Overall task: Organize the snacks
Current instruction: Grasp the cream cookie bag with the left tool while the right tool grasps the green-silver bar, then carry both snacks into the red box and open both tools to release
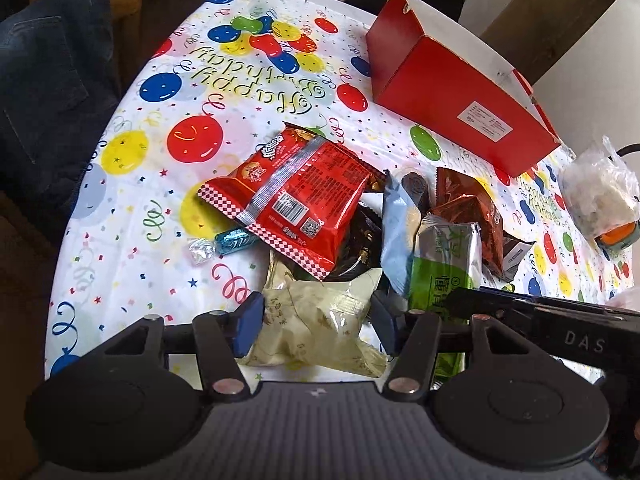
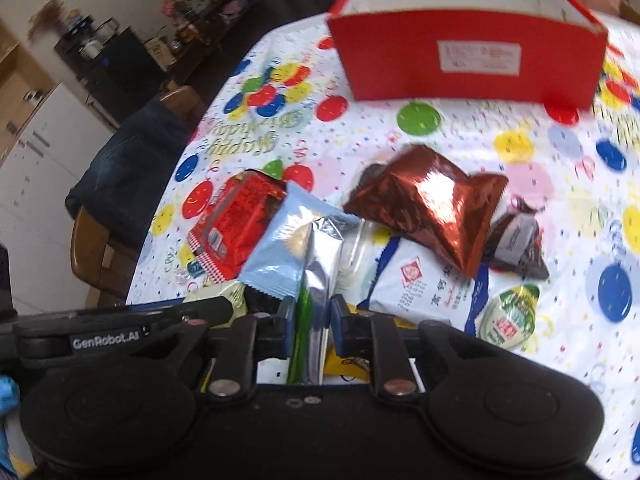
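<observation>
Straddling a pale cream packet (image 1: 320, 320) with my left gripper (image 1: 316, 320), I am holding the jaws wide, one pad on each side of it; whether the pads are touching it, I cannot tell. Just ahead of those jaws a red bag (image 1: 292, 200) is lying on the pile, with a teal candy (image 1: 234, 242) peeking out to its left. To the right of the jaws a blue packet (image 1: 394, 232) is leaning against a green-and-silver pouch (image 1: 444, 256), and a copper foil bag (image 1: 472, 208) is sitting beyond them.

My right gripper (image 2: 310, 330) is pinching that green-and-silver pouch (image 2: 316, 304), jaws nearly closed on its thin edge, the pouch standing upright between the pads. Left of these jaws the blue packet (image 2: 280, 252) and the red bag (image 2: 236, 220) are lying side by side. Ahead and to the right the copper foil bag (image 2: 432, 208) is resting on a white packet (image 2: 424, 284), and a small green-lidded cup (image 2: 508, 316) is sitting just right of that.

Far ahead of both grippers the red box (image 2: 464, 60) is standing open-topped on the balloon tablecloth (image 1: 132, 208), well apart from the pile.
</observation>
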A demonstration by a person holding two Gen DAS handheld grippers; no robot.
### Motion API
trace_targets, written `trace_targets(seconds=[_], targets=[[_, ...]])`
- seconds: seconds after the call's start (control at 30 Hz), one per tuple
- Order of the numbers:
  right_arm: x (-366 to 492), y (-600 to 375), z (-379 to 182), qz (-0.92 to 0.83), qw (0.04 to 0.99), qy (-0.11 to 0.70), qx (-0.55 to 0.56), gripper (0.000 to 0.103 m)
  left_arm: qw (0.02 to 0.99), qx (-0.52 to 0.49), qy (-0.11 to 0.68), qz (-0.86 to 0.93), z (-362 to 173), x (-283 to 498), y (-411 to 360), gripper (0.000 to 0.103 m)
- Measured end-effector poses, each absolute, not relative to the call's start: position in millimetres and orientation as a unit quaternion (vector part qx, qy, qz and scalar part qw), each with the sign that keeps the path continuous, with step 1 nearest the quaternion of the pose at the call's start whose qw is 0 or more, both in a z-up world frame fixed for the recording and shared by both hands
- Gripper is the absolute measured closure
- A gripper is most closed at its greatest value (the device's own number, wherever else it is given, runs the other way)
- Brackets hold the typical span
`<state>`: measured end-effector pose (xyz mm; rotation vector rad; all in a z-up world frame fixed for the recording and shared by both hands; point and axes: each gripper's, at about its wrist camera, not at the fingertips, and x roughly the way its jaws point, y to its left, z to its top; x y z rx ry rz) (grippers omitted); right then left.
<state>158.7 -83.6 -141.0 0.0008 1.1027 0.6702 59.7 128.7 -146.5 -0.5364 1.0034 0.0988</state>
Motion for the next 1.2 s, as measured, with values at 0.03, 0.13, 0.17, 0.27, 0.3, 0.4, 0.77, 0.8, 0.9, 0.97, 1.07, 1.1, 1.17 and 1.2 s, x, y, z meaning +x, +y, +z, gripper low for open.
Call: trace_targets(seconds=[0.03, 0.13, 0.17, 0.27, 0.3, 0.4, 0.77, 0.8, 0.9, 0.97, 1.07, 1.1, 1.17, 1.2], targets=[[156.3, -82.7, -138.9, 0.315, 0.801, 0.508, -0.009, 0.087, 0.841, -0.257, 0.474, 0.048, -146.0, 58.1, 129.3, 0.046], [151.8, -83.1, -133.3, 0.324, 0.804, 0.498, -0.023, 0.087, 0.844, -0.264, 0.465, 0.050, -140.9, 52.2, 129.5, 0.046], [150.9, -84.2, -131.3, 0.325, 0.805, 0.496, -0.026, 0.087, 0.845, -0.261, 0.463, 0.052, -139.0, 50.5, 128.5, 0.046], [147.4, -88.1, -124.3, 0.326, 0.811, 0.485, -0.034, 0.087, 0.852, -0.252, 0.455, 0.054, -130.8, 47.0, 123.9, 0.046], [146.6, -89.9, -121.6, 0.326, 0.812, 0.483, -0.034, 0.087, 0.855, -0.248, 0.453, 0.055, -127.1, 46.5, 121.6, 0.046], [144.6, -95.0, -111.1, 0.329, 0.818, 0.471, -0.042, 0.087, 0.863, -0.236, 0.443, 0.054, -114.3, 46.3, 114.7, 0.046], [163.6, -127.5, -58.2, 0.327, 0.848, 0.415, -0.044, 0.087, 0.890, -0.203, 0.407, 0.029, -57.2, 81.7, 82.3, 0.046], [168.6, -131.1, -53.2, 0.326, 0.851, 0.410, -0.043, 0.087, 0.893, -0.199, 0.403, 0.027, -52.9, 87.2, 79.4, 0.046], [187.1, -140.7, -40.2, 0.324, 0.858, 0.396, -0.042, 0.087, 0.899, -0.188, 0.396, 0.024, -38.9, 107.8, 69.7, 0.046], [202.4, -146.6, -32.3, 0.322, 0.862, 0.389, -0.042, 0.087, 0.902, -0.180, 0.392, 0.023, -30.9, 121.9, 64.6, 0.046], [226.4, -154.4, -21.2, 0.321, 0.869, 0.375, -0.039, 0.087, 0.908, -0.164, 0.386, 0.023, -19.0, 144.7, 55.4, 0.046], [234.4, -156.7, -18.1, 0.321, 0.870, 0.372, -0.038, 0.087, 0.910, -0.157, 0.384, 0.023, -15.3, 152.8, 52.0, 0.046], [249.6, -160.4, -12.8, 0.321, 0.873, 0.364, -0.035, 0.087, 0.911, -0.149, 0.383, 0.024, -10.1, 167.7, 46.8, 0.046], [257.0, -161.1, -10.6, 0.321, 0.875, 0.361, -0.035, 0.087, 0.912, -0.147, 0.382, 0.024, -7.7, 175.5, 44.9, 0.046]])
